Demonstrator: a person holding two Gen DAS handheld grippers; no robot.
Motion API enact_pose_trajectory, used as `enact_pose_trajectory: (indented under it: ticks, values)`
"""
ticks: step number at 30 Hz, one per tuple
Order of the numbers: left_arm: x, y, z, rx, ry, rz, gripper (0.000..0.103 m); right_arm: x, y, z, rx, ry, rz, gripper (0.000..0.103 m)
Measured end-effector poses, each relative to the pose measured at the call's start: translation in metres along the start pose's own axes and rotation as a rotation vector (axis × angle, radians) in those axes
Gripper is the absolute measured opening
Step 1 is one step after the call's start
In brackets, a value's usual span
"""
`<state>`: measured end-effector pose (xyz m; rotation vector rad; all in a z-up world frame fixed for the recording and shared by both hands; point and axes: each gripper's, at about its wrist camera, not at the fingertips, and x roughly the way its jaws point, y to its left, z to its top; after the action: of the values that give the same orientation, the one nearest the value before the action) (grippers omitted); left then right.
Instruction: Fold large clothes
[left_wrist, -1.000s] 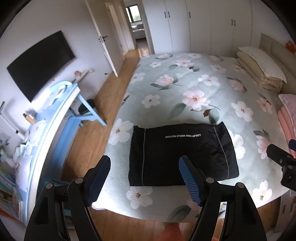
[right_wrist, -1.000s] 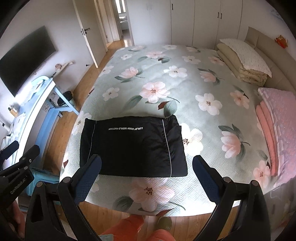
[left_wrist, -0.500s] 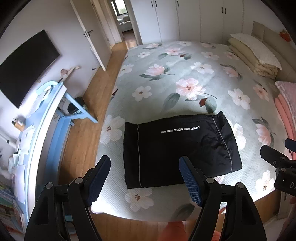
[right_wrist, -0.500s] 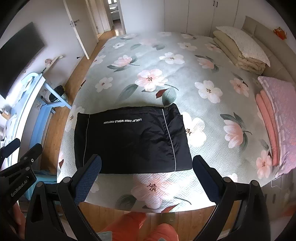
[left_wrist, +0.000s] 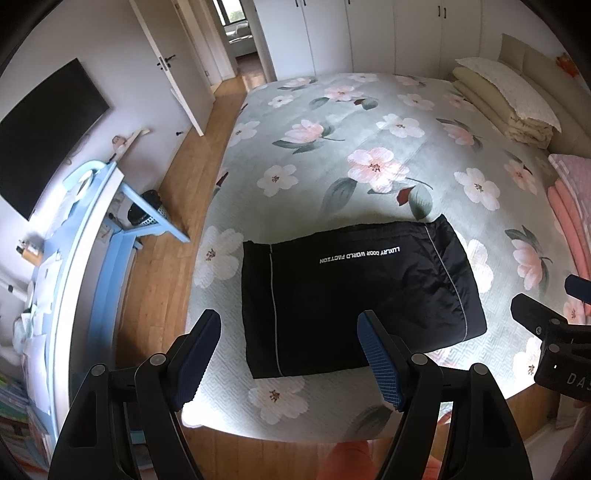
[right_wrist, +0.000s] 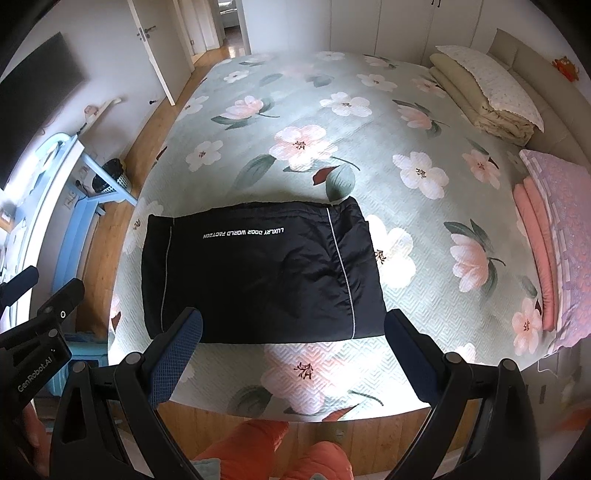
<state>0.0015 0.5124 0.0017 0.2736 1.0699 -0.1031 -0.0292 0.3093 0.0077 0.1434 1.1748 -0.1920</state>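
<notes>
A black padded garment (left_wrist: 354, 291) (right_wrist: 258, 269) lies folded into a rectangle near the foot edge of the bed, white lettering on its top face. My left gripper (left_wrist: 290, 328) hangs above the garment's near left corner, jaws wide apart with nothing between them. My right gripper (right_wrist: 293, 325) hovers over the garment's near edge, also open and empty. Each gripper's body shows at the edge of the other's view: the right one (left_wrist: 550, 332) and the left one (right_wrist: 40, 325).
The floral bedspread (left_wrist: 369, 122) (right_wrist: 424, 206) covers the bed. Folded cream bedding (left_wrist: 506, 99) and pink blankets (right_wrist: 546, 236) lie at the right. A blue desk (left_wrist: 92, 236) and a black screen (left_wrist: 40, 125) stand left across the wood floor. Orange trouser legs (right_wrist: 291, 450) are below.
Both grippers have sunk closer to the bed and tilted further down, so the garment looks larger and sits nearer the fingers. The jaws have kept the same width.
</notes>
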Motion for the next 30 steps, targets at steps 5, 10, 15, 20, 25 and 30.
enact_pose_trajectory:
  ticks: [5,10,15,20,25,30]
  values:
    - [0.006,0.005,0.003,-0.011,0.010,-0.003,0.078,0.002,0.002,0.001,-0.002,0.002,-0.005,0.100]
    - [0.010,0.010,0.004,-0.019,0.016,-0.007,0.078,0.002,0.003,0.002,-0.003,0.004,-0.003,0.100]
    - [0.010,0.011,0.003,-0.016,0.014,-0.006,0.078,0.005,0.004,0.000,-0.013,0.007,-0.001,0.100]
    - [0.014,0.017,0.002,-0.013,0.013,-0.002,0.078,0.007,0.008,-0.003,-0.013,0.013,0.007,0.100]
    - [0.016,0.023,-0.003,-0.007,0.014,0.008,0.078,0.011,0.014,-0.005,-0.009,0.021,0.017,0.100]
    - [0.016,0.032,-0.009,-0.022,0.017,0.012,0.078,0.013,0.026,-0.008,-0.022,0.021,0.023,0.100]
